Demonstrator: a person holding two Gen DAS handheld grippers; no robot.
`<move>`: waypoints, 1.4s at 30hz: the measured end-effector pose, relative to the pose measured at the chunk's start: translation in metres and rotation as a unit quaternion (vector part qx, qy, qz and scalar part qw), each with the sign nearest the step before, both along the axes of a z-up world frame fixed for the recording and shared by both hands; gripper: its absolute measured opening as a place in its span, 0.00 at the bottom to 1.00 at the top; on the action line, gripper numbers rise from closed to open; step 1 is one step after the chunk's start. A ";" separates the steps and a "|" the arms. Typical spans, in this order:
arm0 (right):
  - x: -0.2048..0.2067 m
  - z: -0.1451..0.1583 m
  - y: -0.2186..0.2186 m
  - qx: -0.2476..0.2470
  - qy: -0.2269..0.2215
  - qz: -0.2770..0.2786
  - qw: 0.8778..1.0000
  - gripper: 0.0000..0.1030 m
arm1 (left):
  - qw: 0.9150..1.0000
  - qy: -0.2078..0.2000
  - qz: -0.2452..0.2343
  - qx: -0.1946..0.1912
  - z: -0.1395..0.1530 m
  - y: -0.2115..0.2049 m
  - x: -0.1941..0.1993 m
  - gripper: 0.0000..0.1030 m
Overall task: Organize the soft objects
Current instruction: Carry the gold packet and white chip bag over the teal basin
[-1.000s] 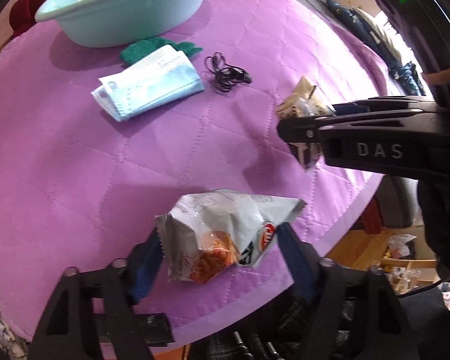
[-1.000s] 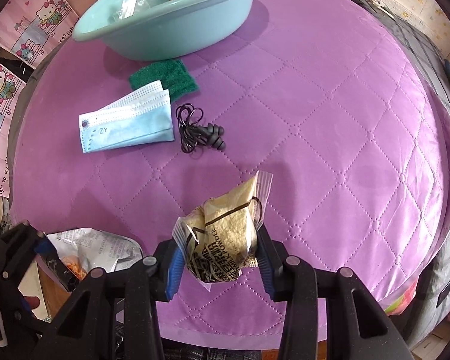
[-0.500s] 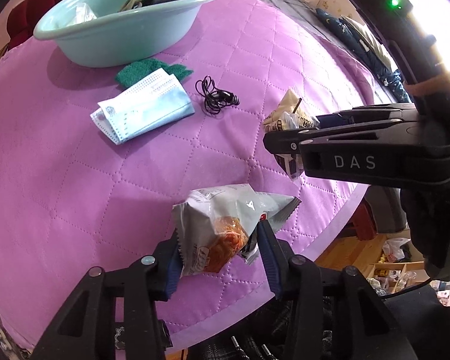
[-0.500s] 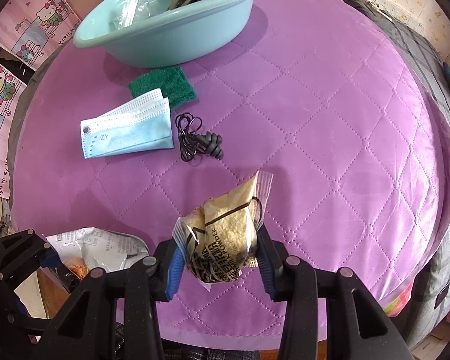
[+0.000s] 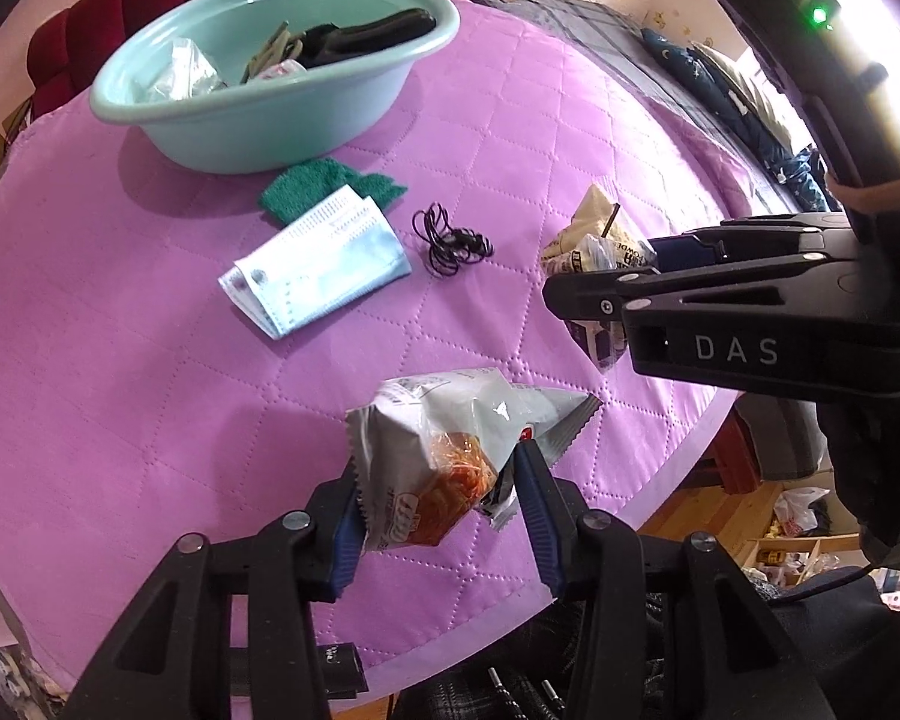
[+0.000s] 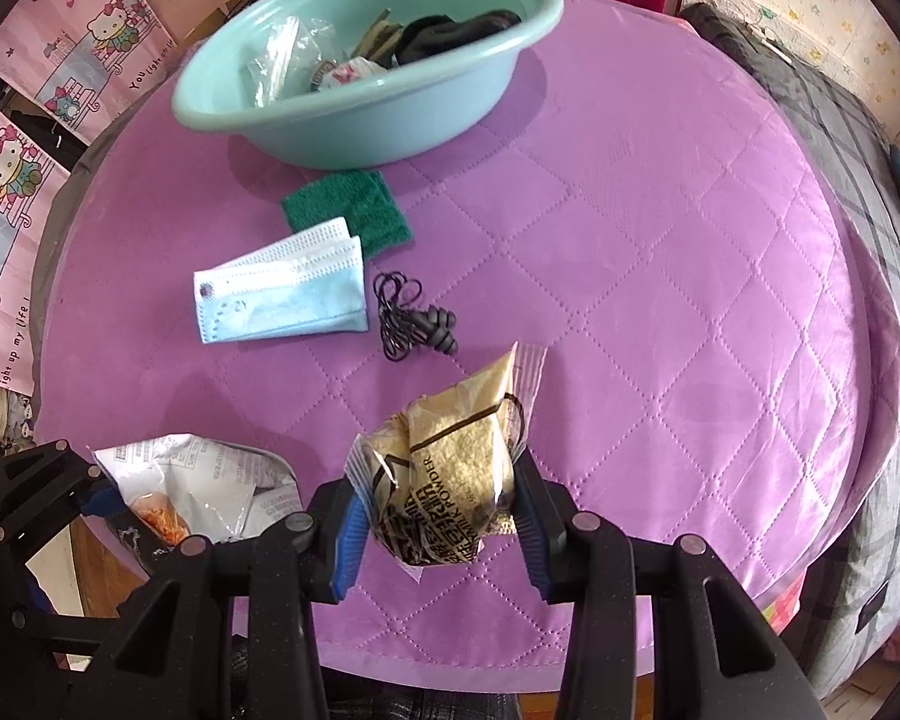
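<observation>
Left gripper [image 5: 441, 501] clamped on a grey-white snack bag [image 5: 444, 450] with orange contents showing through a clear window, blue pads [image 5: 348, 531] pressed into both crumpled sides, bag clear of the quilt near the front edge. Right gripper [image 6: 438, 507] gripping a gold foil packet [image 6: 450, 468] printed with black lettering, "MILK POWDER" legible, pinched between its blue pads [image 6: 347, 534] and raised off the cover.

On the purple quilted cover [image 6: 660, 240], toward the far side, a mint-green plastic basin [image 6: 354, 126] already loaded: a clear crinkly bag [image 6: 282, 60], a small red-and-white wrapper [image 6: 345, 75], some olive strips [image 6: 378, 36] and a dark, black item [image 6: 450, 30] against the far rim. Just in front of the basin, a green scouring pad [image 6: 354, 207], partly overlapped by 2 folded blue-and-white face masks [image 6: 282, 294]. Right beside the masks, a coiled black cord with dark ribbed earplugs [image 6: 414, 321], lying loose, apart from the gold packet.

Seen from the left wrist view, right gripper marked "DAS" across the right side of the picture, gold packet [image 5: 594, 240] showing behind its fingers. Seen from the right wrist view, snack bag [image 6: 198, 480] at lower left in the other tool's hold. Red padded headboard [image 5: 120, 6] behind the basin; pink cartoon-cat posters [image 6: 48, 90] at left.
</observation>
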State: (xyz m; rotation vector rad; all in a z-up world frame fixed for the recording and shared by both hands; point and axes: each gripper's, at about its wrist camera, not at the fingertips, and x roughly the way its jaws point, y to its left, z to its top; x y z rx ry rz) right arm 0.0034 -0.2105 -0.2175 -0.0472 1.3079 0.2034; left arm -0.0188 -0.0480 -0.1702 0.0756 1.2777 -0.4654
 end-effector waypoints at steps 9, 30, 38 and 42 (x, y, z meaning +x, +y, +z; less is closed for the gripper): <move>0.003 0.023 0.007 -0.008 -0.007 0.014 1.000 0.45 | 1.000 -0.015 0.003 0.006 0.018 0.003 0.013 0.49; 0.049 0.089 0.011 -0.018 -0.043 0.039 0.998 0.45 | 0.997 -0.071 0.007 0.023 0.075 0.014 0.064 0.49; 0.076 0.109 0.014 -0.015 -0.055 0.053 0.997 0.45 | 0.997 -0.080 0.011 0.016 0.091 0.017 0.091 0.49; 0.089 0.115 0.017 -0.011 -0.057 0.061 0.996 0.45 | 0.996 -0.086 0.012 0.019 0.098 0.017 0.103 0.49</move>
